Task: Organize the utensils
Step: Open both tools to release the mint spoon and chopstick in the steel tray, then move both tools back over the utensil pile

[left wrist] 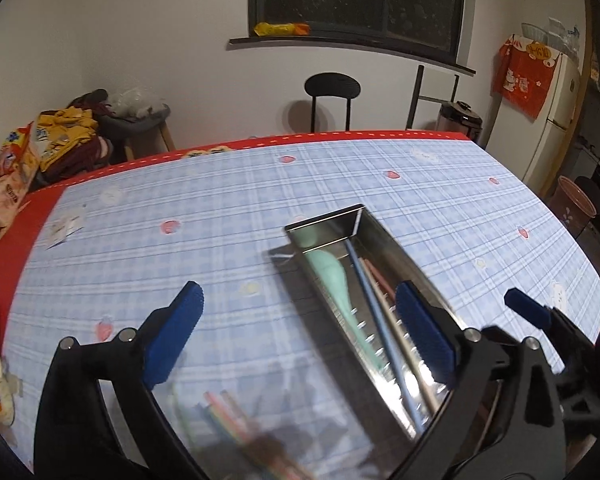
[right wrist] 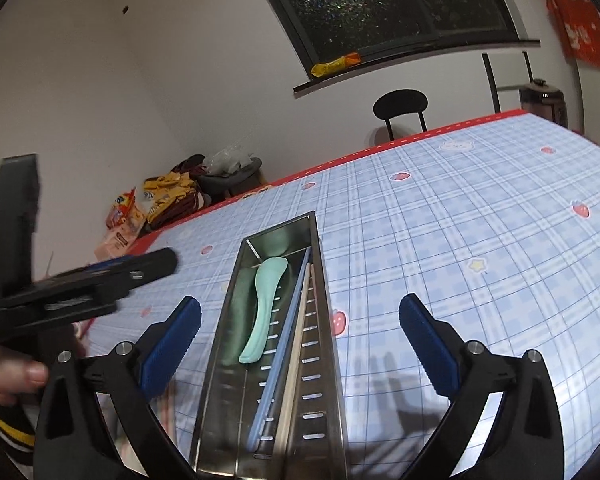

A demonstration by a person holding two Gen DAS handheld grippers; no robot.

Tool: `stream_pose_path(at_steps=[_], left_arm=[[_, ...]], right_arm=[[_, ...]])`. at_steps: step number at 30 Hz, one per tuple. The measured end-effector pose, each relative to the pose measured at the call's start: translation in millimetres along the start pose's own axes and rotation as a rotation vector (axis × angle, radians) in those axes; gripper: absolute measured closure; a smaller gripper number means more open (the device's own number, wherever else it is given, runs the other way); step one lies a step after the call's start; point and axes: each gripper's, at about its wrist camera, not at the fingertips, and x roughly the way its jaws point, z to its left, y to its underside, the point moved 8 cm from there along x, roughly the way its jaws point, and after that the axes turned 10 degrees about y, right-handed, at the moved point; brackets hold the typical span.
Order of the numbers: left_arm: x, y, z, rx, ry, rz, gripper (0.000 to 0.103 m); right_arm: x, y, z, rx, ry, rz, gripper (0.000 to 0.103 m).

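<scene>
A long steel utensil tray [right wrist: 323,320] lies on the checked tablecloth; it also shows in the left wrist view [left wrist: 411,268]. Inside lie a mint green spoon [right wrist: 264,308], a blue chopstick [right wrist: 288,336] and a cream chopstick [right wrist: 300,348]. My right gripper [right wrist: 300,344] is open above the tray's near half, its jaws either side of it. My left gripper [left wrist: 300,332] is open and empty, to the left of the tray. Several blurred coloured chopsticks [left wrist: 232,420] lie on the cloth below it. The left gripper also shows in the right wrist view [right wrist: 100,276].
The table [left wrist: 180,216] has a blue checked cloth with a red border. A black chair [left wrist: 331,92] stands at the far edge. Snack bags [left wrist: 60,136] are piled on a stool at the left. A fridge [left wrist: 555,120] stands at the right.
</scene>
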Motion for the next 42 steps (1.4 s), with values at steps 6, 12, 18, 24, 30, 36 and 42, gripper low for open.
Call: stream_pose_path(at_steps=[6,12,18,24,30,36,42], left_arm=[[-38.4,20.0,22.4,-0.054,-0.001,-0.021,0.006],[-86.3,50.6,37.5,-0.059,0.001,-0.042,0.006],[-119.7,95.0,51.9,-0.09,0.029,-0.048,0.006],[-121.4,128.9,59.1,-0.078,0.029,-0.016,0.006],[-123.7,154.2,60.2,-0.07,0.064,-0.016,0.006],[-125.0,165.6,65.2,-0.124,0.121,-0.043,0.015],[-116.7,174.1,64.8,-0.131,0.139,-0.024,0.027]], right_arm=[[-14.5,-0.7,9.4,-0.057,0.018,-0.062,0.006],[-28.3,6.1,26.2,-0.119,0.014,-0.075,0.006],[-53.9,25.6,48.6,-0.166,-0.026,-0.084,0.006],[-66.1,49.4,65.3,-0.242,-0.011,-0.014,0.006],[-77.3,71.0,87.9,-0.344,-0.021,0.02,0.006],[-70.9,92.6,113.7,-0.409,-0.07,0.093,0.012],[-65.2,112.9,139.3,-0.478,-0.108,0.165,0.036]])
